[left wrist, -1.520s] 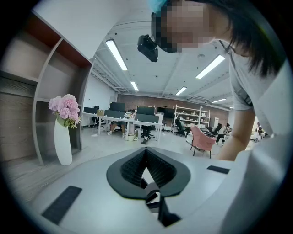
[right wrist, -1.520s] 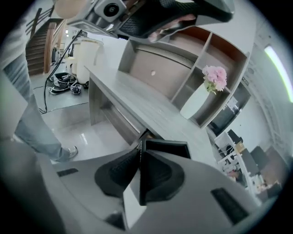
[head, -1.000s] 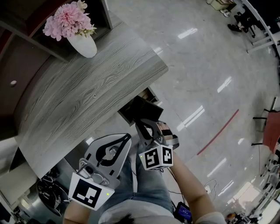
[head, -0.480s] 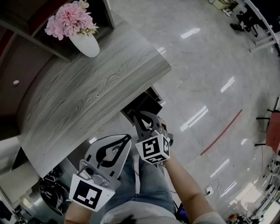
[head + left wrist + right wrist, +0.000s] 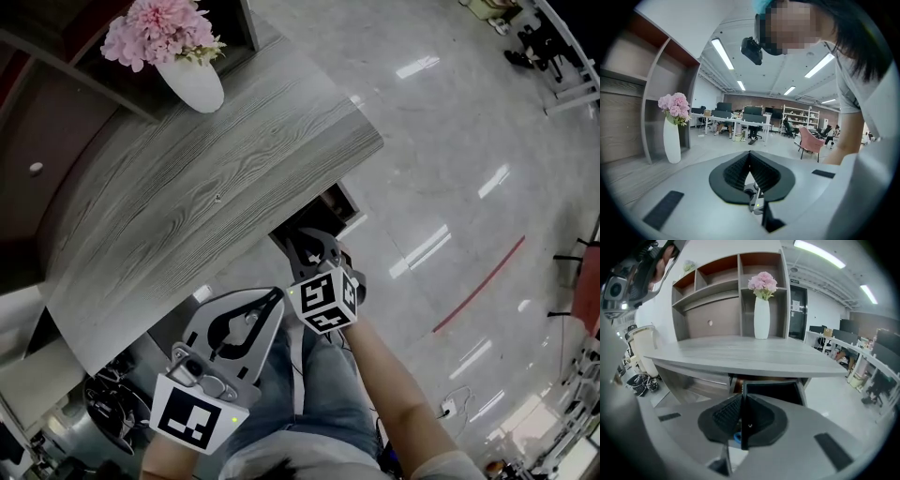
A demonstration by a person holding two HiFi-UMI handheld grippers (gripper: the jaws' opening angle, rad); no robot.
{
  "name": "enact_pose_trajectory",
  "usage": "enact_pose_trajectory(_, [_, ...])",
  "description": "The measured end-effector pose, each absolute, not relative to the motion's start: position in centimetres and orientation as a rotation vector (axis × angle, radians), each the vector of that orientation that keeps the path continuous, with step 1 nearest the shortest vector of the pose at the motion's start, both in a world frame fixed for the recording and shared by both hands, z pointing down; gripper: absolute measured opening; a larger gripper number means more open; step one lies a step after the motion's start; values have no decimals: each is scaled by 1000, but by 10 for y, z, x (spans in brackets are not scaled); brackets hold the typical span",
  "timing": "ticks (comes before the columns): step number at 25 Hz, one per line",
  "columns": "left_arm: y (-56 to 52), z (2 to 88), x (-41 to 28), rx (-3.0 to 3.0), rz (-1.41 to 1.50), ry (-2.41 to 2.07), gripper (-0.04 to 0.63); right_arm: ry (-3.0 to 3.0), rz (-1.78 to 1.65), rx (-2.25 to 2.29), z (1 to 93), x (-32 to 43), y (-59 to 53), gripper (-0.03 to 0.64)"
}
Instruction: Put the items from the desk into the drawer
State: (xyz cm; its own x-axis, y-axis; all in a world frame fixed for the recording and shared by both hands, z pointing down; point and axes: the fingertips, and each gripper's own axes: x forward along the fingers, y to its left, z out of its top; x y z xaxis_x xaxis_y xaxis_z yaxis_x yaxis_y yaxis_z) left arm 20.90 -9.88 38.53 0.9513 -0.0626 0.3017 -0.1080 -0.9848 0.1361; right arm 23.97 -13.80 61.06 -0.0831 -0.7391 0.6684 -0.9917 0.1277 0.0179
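The grey wooden desk carries only a white vase of pink flowers. Under its right end a dark drawer stands a little way out. My right gripper is shut with nothing held, its tips against the drawer front. In the right gripper view the jaws meet in a line before the dark drawer, under the desk edge. My left gripper hangs low near the person's lap, shut and empty. Its view shows the closed jaws and the vase.
A shelf unit with open compartments rises behind the desk. A chair base with wheels sits at the lower left, and a pale bin stands left of the desk. Glossy floor with a red line spreads to the right.
My right gripper has moved up toward the desk, and the drawer now sticks out less than before. The left gripper has stayed where it was.
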Motion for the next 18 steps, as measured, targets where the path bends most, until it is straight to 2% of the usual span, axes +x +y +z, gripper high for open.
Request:
enact_pose_trajectory(10, [-109,382,200,2959,440,-154,9,-1834,578,1649,610,238,-141,43])
enact_pose_trajectory(18, [-109,369,198,2982,402,-139,8,-1908,531,1683,570,227,-137,36])
